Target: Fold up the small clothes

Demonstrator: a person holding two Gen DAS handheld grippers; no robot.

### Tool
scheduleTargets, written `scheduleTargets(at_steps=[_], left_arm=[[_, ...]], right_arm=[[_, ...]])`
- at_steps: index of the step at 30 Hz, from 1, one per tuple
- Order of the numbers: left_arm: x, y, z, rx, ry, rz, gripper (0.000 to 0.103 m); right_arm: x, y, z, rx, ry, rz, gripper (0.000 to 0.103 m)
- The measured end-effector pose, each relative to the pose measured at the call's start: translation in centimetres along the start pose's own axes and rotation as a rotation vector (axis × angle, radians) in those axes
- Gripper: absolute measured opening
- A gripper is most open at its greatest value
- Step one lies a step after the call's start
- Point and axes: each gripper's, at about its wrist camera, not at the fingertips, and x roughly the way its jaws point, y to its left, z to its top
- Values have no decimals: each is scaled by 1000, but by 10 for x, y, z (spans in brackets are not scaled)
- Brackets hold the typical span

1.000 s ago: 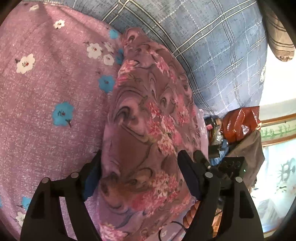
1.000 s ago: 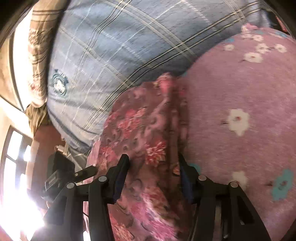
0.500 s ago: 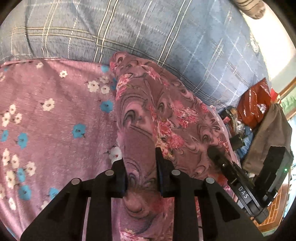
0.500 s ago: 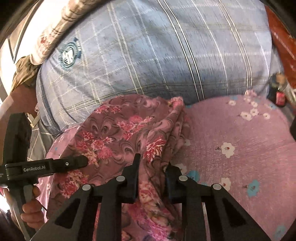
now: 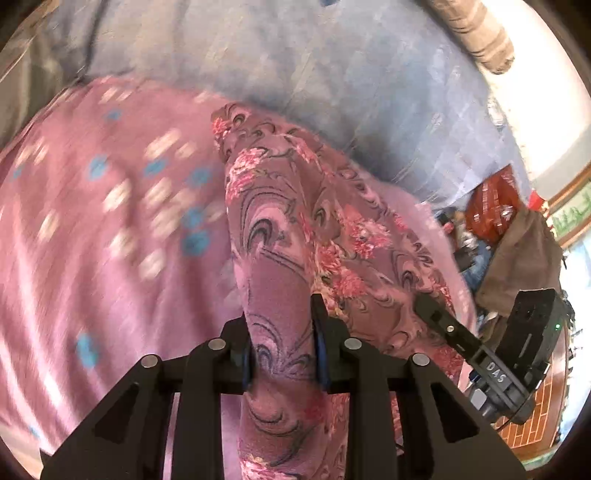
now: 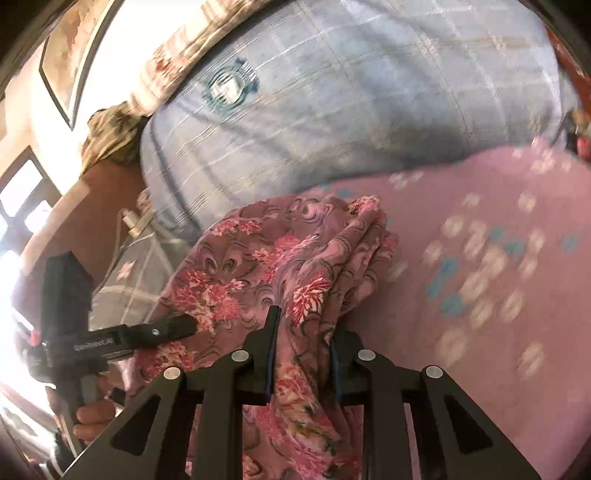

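Observation:
A mauve floral garment point(image 5: 295, 221) with pink flowers and dark swirls hangs between my two grippers above a pink flowered sheet point(image 5: 110, 240). My left gripper point(image 5: 282, 350) is shut on one bunched edge of it. My right gripper point(image 6: 303, 347) is shut on the other bunched edge, where the garment point(image 6: 280, 258) drapes in folds. The right gripper also shows in the left wrist view point(image 5: 443, 328), and the left gripper in the right wrist view point(image 6: 173, 328). The garment's far end rests near the blue plaid cloth.
A blue plaid cloth point(image 6: 332, 110) lies beyond the pink flowered sheet point(image 6: 480, 277). A red bag point(image 5: 495, 206) and brown fabric point(image 5: 524, 258) sit off the bed at right. A striped pillow point(image 5: 476, 33) lies at the far corner. A framed picture point(image 6: 74, 74) hangs on the wall.
Both grippers closed on the garment's edges and lifted it up and back. The view pulled away from the sheet, and the garment now hangs bunched between them.

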Motion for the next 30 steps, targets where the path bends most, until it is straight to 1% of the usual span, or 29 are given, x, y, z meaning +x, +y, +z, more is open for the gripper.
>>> scheduleTargets(at_steps=[1, 2, 3, 4, 5, 6, 7, 8, 9, 11, 12, 13, 16, 17, 18, 19, 20, 21, 22, 23, 24, 25, 26, 27, 28, 29, 30], left_arm=[[7, 13, -7, -25, 28, 17, 27], [15, 21, -10, -41, 52, 35, 29], [23, 33, -15, -65, 75, 44, 41], [24, 44, -18, -96, 69, 1, 43], [20, 51, -18, -121, 72, -37, 43], [16, 54, -17, -133, 78, -46, 43], [9, 57, -12, -141, 68, -55, 43], [3, 57, -9, -135, 47, -53, 43], [-4, 56, 1, -117, 9, -36, 43], [-5, 51, 17, -99, -12, -16, 49], [0, 47, 30, -93, -8, -28, 54], [5, 44, 38, -89, -3, -30, 55], [35, 31, 65, -68, 39, 11, 55], [45, 29, 72, -69, 56, 26, 55], [57, 26, 83, -72, 77, 43, 55], [61, 25, 89, -71, 81, 46, 55], [63, 23, 93, -62, 67, 49, 55], [63, 21, 97, -41, 40, 59, 54], [66, 18, 101, -9, 5, 81, 54], [69, 18, 101, 15, -14, 111, 54], [80, 18, 105, 40, -17, 154, 55], [96, 20, 106, 66, 17, 195, 56], [101, 23, 106, 72, 28, 195, 56], [96, 23, 106, 82, 4, 192, 57], [90, 22, 108, 90, 10, 195, 56], [83, 21, 108, 93, 14, 194, 56], [74, 21, 107, 92, 11, 185, 56]], right_arm=[[9, 0, -10, 4, 32, -10, 24], [21, -1, -19, 2, 73, -37, 28], [32, -2, -28, -6, 118, -81, 32], [34, -5, -32, -3, 118, -85, 35], [30, -7, -31, 19, 107, -78, 40], [27, -9, -28, 41, 113, -69, 41], [22, -12, -23, 65, 108, -55, 41], [14, -17, -15, 86, 75, -55, 41], [8, -21, -7, 102, 37, -68, 41], [7, -29, 9, 135, 7, -82, 42], [13, -33, 18, 155, 6, -77, 42], [22, -35, 26, 166, 14, -70, 42], [62, -37, 45, 173, 66, -79, 42], [76, -37, 48, 170, 95, -84, 39], [93, -35, 53, 149, 137, -98, 17], [95, -32, 56, 115, 127, -101, 10], [92, -27, 60, 87, 102, -86, 10], [85, -21, 63, 46, 54, -56, 10], [78, -18, 63, 21, 16, -50, 10], [77, -21, 63, 23, -1, -64, 10], [82, -29, 62, 41, 16, -76, 10], [95, -39, 59, 61, 71, -101, 10], [106, -51, 55, 82, 124, -119, 10], [104, -57, 55, 104, 105, -80, 11], [98, -57, 58, 116, 105, -77, 12], [90, -55, 60, 117, 99, -91, 19], [80, -50, 60, 102, 84, -108, 22]])
